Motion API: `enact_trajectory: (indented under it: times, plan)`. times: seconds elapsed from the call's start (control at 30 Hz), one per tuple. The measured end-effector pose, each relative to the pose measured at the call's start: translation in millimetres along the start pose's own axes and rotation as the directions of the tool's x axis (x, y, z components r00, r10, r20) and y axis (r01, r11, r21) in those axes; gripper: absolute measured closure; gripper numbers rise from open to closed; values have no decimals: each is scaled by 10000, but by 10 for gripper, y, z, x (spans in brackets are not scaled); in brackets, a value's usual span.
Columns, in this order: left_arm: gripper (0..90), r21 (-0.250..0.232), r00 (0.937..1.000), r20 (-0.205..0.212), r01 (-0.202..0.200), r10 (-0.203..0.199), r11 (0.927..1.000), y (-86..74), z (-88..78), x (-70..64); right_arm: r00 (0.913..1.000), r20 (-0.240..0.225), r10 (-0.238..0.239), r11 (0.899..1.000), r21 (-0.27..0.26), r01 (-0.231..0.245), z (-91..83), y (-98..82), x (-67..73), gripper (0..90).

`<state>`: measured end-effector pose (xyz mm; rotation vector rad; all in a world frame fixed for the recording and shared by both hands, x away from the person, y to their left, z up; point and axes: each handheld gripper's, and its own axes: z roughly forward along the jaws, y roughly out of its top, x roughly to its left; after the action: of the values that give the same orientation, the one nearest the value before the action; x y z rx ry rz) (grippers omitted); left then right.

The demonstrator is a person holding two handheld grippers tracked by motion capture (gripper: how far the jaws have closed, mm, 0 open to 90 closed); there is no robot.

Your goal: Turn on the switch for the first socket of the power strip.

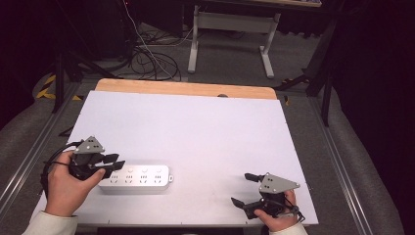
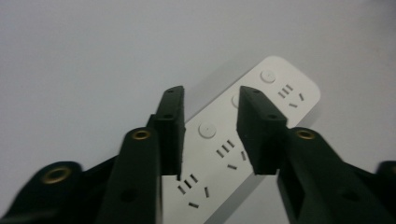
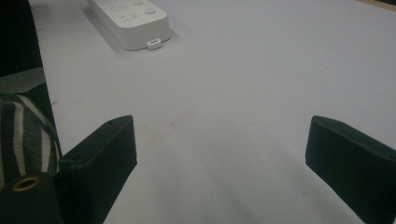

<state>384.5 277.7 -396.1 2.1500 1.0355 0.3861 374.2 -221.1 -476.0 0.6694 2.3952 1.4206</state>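
While left tool (image 2: 210, 130) straddles strip (image 2: 243, 144) (sockets legible), right tool (image 3: 219, 154) gapes.

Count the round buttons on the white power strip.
4, in a row along the power strip, one above each socket group; the left gripper's fingers partly cover the leftmost.

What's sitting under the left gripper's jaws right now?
The white power strip lies on the white board beneath the open left gripper. Sockets and round buttons show between the jaws; the strip parts behind them are hidden.
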Motion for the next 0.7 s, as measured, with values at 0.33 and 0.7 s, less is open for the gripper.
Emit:
enact_trajectory:
  times: [0.33,0.7]
  plan:
    - [240,-1920,9993,205,-254,299,9811,-25,-142,-90,10000,-8,11,10000,-21,-11,-4,0,2,94]
    - [143,-3231,9970,470,-432,616,9454,-166,-237,-169,10000,-26,19,10000,-39,-19,-9,0,3,95]
